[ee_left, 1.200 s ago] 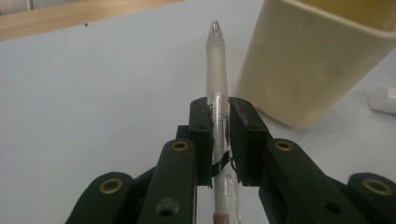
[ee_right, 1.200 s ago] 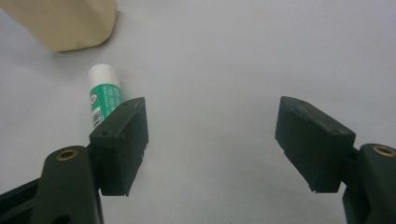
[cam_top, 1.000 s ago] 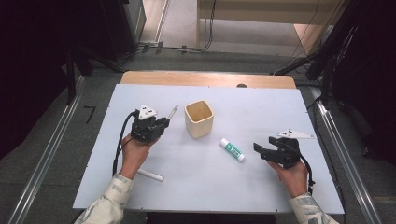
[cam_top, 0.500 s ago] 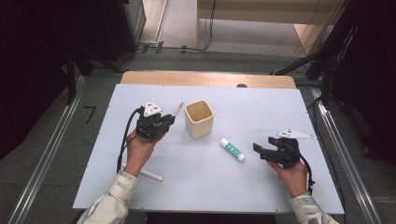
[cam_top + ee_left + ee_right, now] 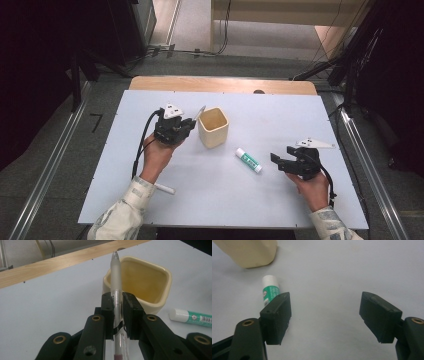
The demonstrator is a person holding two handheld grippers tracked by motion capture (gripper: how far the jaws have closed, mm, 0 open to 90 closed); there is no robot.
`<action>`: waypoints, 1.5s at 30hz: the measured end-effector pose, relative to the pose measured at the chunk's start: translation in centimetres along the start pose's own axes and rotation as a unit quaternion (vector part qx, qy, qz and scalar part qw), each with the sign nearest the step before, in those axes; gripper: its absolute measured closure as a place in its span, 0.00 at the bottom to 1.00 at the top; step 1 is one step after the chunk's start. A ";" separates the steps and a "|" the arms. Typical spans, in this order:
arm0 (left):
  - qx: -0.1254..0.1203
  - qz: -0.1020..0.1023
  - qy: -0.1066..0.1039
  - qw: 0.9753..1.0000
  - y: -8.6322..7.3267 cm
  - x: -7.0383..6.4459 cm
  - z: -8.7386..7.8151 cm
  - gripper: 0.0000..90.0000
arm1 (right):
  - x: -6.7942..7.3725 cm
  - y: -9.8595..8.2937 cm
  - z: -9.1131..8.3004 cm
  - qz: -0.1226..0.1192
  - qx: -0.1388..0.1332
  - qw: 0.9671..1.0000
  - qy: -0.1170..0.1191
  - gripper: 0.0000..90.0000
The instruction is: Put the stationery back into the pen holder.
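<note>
1. Two tongs are in play: the left tongs (image 5: pixel 117 315) are clenched on a pen (image 5: pixel 116 287), its frosted cap just short of the cup (image 5: pixel 147 282) rim and leaning toward the opening.
2. The grip sits at the pen's middle on narrow pads, so I judge it could pivot or slip when tilted over the cup.
3. If the cap catches the cup's near wall, a push could shove or tip the cup, which looks light and stands free on the tabletop (image 5: pixel 280 200).
4. Released too early, the pen would likely drop outside the cup, on the side nearest the left tongs.
5. The right tongs (image 5: pixel 325 315) are released, wide apart, well away from the cup, with the glue stick (image 5: pixel 270 288) lying between them and it, by one pad; a careless move could roll it.
</note>
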State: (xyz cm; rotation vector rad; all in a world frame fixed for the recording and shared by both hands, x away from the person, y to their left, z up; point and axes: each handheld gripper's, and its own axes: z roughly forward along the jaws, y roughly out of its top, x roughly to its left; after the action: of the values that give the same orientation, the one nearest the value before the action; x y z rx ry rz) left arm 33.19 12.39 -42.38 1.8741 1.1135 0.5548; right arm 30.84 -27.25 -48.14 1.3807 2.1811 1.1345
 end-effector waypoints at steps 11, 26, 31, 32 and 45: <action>0.009 0.008 -0.008 1.000 1.4 -1.1 1.1 0.90 | 0.0 0.1 0.0 -0.003 -0.002 1.000 0.002 0.27; 0.016 0.012 -0.017 1.000 3.2 -1.8 2.6 0.90 | 0.0 0.2 -0.1 -0.003 -0.003 1.000 0.006 0.27; 0.017 0.008 -0.021 1.000 3.8 -2.0 3.2 0.90 | 0.0 0.2 -0.1 -0.004 -0.003 1.000 0.007 0.27; 0.019 0.010 -0.022 1.000 3.9 -2.0 3.3 0.90 | 0.0 0.2 -0.1 -0.004 -0.004 1.000 0.007 0.27; 0.019 0.004 -0.029 0.999 5.4 -2.2 4.5 0.90 | 0.0 0.2 -0.1 -0.003 -0.002 1.000 0.009 0.27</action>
State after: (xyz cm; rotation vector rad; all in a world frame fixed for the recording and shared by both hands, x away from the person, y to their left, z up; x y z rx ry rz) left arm 37.94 7.21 -40.04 1.9150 1.0861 0.4844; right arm 30.93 -27.24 -47.93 1.3658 2.1930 1.1536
